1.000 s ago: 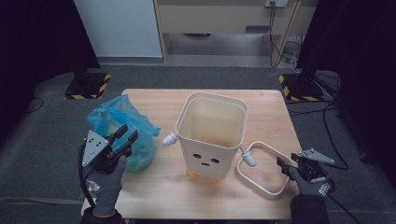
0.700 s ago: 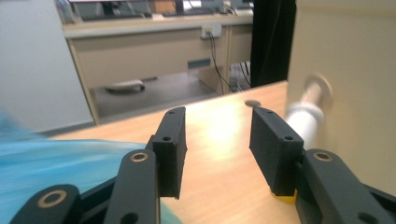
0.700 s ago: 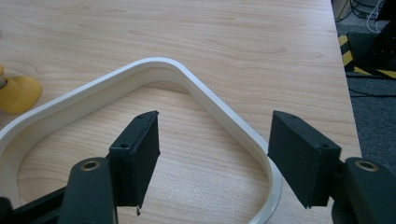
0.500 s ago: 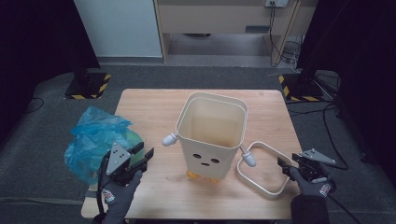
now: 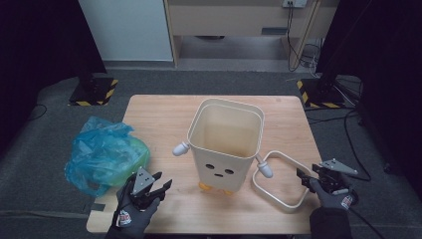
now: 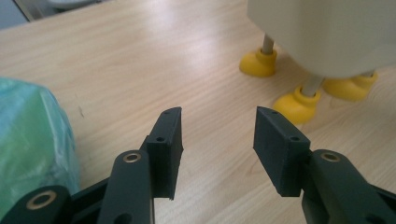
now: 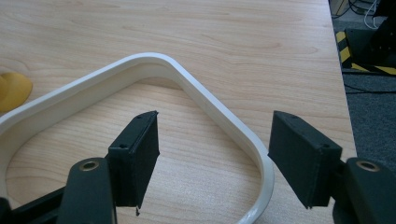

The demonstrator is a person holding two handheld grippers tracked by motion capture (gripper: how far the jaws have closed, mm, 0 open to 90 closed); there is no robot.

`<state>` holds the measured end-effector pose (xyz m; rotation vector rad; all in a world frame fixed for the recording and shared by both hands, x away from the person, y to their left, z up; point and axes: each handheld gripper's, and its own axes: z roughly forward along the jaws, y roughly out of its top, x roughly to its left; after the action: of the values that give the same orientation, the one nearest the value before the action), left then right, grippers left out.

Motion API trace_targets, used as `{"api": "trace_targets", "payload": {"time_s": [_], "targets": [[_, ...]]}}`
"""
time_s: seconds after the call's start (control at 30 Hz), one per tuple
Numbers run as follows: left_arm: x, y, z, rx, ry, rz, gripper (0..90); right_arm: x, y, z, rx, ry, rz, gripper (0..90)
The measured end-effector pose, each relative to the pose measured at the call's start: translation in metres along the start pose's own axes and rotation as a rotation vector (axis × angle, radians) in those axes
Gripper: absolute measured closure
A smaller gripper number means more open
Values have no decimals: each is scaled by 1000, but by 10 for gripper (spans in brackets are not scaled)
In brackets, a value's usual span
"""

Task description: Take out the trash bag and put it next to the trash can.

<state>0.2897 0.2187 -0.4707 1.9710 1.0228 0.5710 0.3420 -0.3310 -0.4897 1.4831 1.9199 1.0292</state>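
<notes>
Right gripper: jaws wide apart, holding nothing, straddling the corner of the cream bin rim ring flat on the desk, apparently placed to clamp it. Left gripper: jaws parted, empty; blue bin bag left of them, character waste bin ahead-right.

A bin stands upright near the middle of the bench, raised on small feet. Just right of it, a ring-shaped frame lies flat on the bench, reaching toward the right front corner. A filled bag sits at the bench's left edge, well apart from the bin. The left gripper is at the front edge between bag and bin, just beside the bag. The right gripper is at the right front, its open fingers on either side of the frame's corner.
</notes>
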Motion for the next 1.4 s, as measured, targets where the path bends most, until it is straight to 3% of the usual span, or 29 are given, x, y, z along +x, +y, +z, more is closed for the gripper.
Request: {"api": "trace_targets", "payload": {"time_s": [0.17, 0.2, 0.23, 0.27, 0.33, 0.5, 0.83, 1.03, 1.23, 1.4], "targets": [[4, -10, 9, 52, -16, -26, 468, -2, -1, 3, 14, -7, -6, 343], [5, -13, 13, 76, -18, -26, 468, -2, -1, 3, 14, -7, -6, 343], [7, -19, 20, 130, -28, -33, 460, -4, -1, 4, 18, -10, -8, 347], [7, -19, 20, 130, -28, -33, 458, -4, -1, 4, 18, -10, -8, 347], [11, -28, 32, 190, -60, -68, 440, -6, -3, 6, 33, -16, -1, 355], [9, -32, 42, 246, -77, -46, 395, -12, -3, 10, 53, -26, 0, 387], [7, -31, 52, 227, -72, -23, 257, -23, -3, 22, 115, -17, 12, 504], [6, -32, 58, 226, -60, 13, 157, -23, -2, 30, 152, -6, -14, 567], [6, -33, 61, 214, -63, 13, 90, -23, -2, 36, 189, -4, -51, 629], [6, -33, 64, 207, -63, 17, 43, -24, -2, 36, 195, -8, -41, 667]]}}
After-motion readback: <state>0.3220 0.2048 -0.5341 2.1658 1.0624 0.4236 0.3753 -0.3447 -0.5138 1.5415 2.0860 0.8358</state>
